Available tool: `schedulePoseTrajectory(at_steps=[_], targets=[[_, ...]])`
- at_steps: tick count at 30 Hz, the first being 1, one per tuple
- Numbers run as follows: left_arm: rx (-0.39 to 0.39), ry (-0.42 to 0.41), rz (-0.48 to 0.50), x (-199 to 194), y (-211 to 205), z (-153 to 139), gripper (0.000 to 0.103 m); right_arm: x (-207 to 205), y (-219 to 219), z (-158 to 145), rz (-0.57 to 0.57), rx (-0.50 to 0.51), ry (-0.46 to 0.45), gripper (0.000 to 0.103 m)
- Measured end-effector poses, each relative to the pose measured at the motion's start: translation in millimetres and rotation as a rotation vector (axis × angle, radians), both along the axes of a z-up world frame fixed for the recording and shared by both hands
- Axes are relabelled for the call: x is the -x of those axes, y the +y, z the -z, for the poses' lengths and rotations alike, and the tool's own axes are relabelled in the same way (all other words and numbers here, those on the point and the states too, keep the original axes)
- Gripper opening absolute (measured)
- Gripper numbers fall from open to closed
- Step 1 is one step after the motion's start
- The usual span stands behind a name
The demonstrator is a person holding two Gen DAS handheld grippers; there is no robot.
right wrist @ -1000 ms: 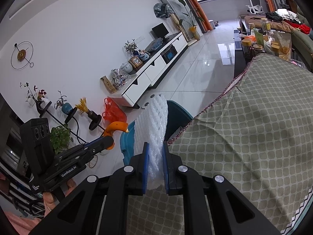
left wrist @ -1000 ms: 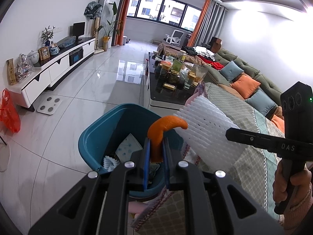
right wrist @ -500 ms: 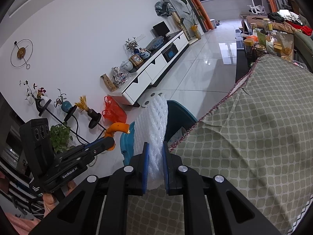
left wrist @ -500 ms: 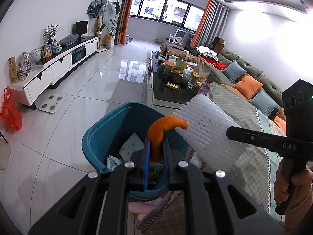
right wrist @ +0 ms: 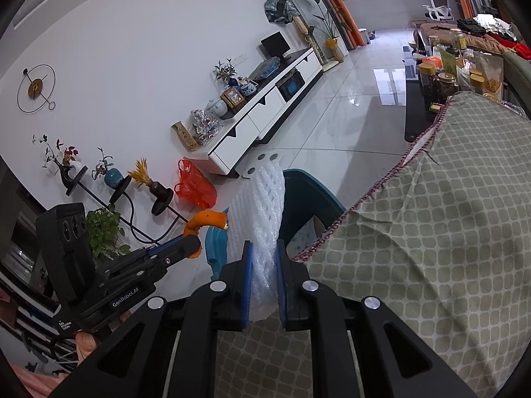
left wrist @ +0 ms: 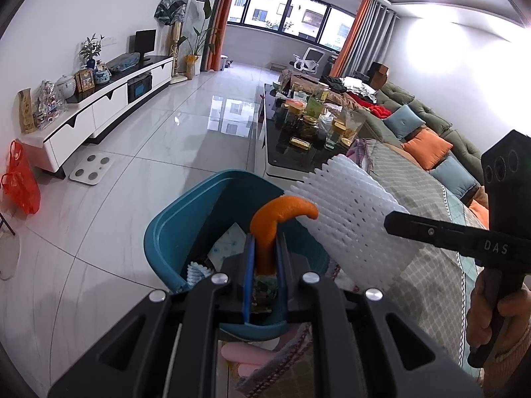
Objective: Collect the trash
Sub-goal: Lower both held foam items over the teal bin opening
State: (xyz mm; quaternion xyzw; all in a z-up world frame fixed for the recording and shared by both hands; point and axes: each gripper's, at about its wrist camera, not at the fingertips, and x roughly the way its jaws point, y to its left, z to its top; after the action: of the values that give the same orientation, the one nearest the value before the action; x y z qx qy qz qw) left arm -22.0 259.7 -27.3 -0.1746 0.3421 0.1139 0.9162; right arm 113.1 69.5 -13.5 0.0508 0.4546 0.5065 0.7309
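Observation:
A curled strip of orange peel (left wrist: pixel 270 222) is pinched in my left gripper (left wrist: pixel 264 243), which is shut on it right over the teal trash bin (left wrist: pixel 172 222). The bin holds paper scraps and other litter. My right gripper (right wrist: pixel 263 248) is shut on a white foam fruit net (right wrist: pixel 259 205), held above the edge of a green-patterned cloth (right wrist: pixel 431 232) with the teal trash bin (right wrist: pixel 315 195) just behind it. In the left wrist view the white foam fruit net (left wrist: pixel 351 212) hangs beside the peel. The right wrist view shows the orange peel (right wrist: pixel 205 220) to the net's left.
The bin stands on a glossy tiled floor (left wrist: pixel 139 152) beside the cloth-covered surface. A black coffee table (left wrist: pixel 292 152) crowded with jars lies beyond it, a sofa (left wrist: pixel 431 132) with cushions to the right. A white TV cabinet (left wrist: pixel 99 106) and a red plastic bag (left wrist: pixel 20 182) line the left wall.
The bin has slid slightly up and right in the left wrist view. Both grips look unchanged, and both hands have barely shifted.

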Motion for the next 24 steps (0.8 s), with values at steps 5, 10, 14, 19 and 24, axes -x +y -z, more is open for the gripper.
schedulePoseTrajectory(at_steps=[5,10,14,19,24], targets=[[0.007,0.002,-0.011,-2,5,2,0.013,-1,6,1,-0.007,0.003,0.003,0.013],[0.007,0.002,-0.012,-2,5,2,0.013,0,10,2,-0.006,0.005,0.005,0.013],[0.010,0.004,-0.018,-1,4,5,0.013,2,13,2,-0.007,0.010,0.005,0.013],[0.015,0.014,-0.028,-1,8,10,0.013,0,20,4,-0.007,0.019,0.005,0.013],[0.026,0.020,-0.035,-4,9,12,0.013,-1,28,7,-0.010,0.034,0.006,0.013]])
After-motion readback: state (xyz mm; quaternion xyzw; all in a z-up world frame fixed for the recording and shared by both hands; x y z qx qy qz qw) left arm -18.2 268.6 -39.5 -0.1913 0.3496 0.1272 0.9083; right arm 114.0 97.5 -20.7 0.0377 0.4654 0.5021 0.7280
